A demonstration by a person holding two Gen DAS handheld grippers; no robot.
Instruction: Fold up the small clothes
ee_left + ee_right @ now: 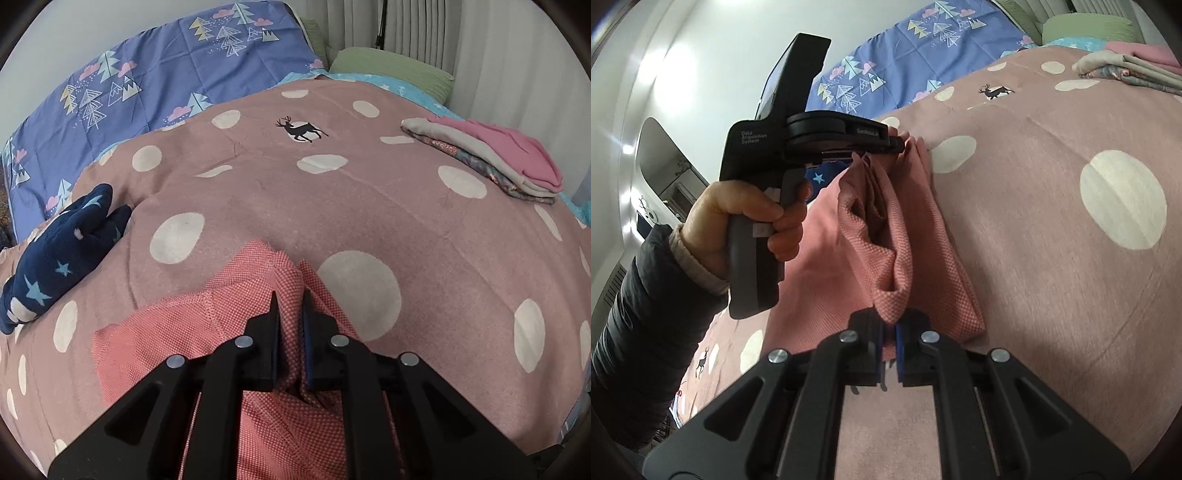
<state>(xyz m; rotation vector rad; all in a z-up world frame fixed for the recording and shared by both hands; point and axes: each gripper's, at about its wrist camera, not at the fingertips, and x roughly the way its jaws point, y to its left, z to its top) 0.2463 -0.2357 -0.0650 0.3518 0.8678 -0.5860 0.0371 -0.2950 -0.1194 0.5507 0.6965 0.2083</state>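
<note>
A coral-pink knit garment [177, 332] lies on the pink dotted blanket [332, 206]. My left gripper [290, 295] is shut on a bunched edge of it, lifting a ridge of cloth. In the right wrist view the same garment [908, 236] hangs stretched between the two grippers. My right gripper [891, 325] is shut on its near corner. The left gripper [899, 146], held in a hand, pinches the far corner.
A stack of folded clothes [495, 155], pink on grey on patterned, sits at the far right of the blanket; it also shows in the right wrist view [1134, 66]. A navy star-print garment [62, 251] lies at the left. A blue tree-print quilt [166, 74] and green pillow [391, 66] lie behind.
</note>
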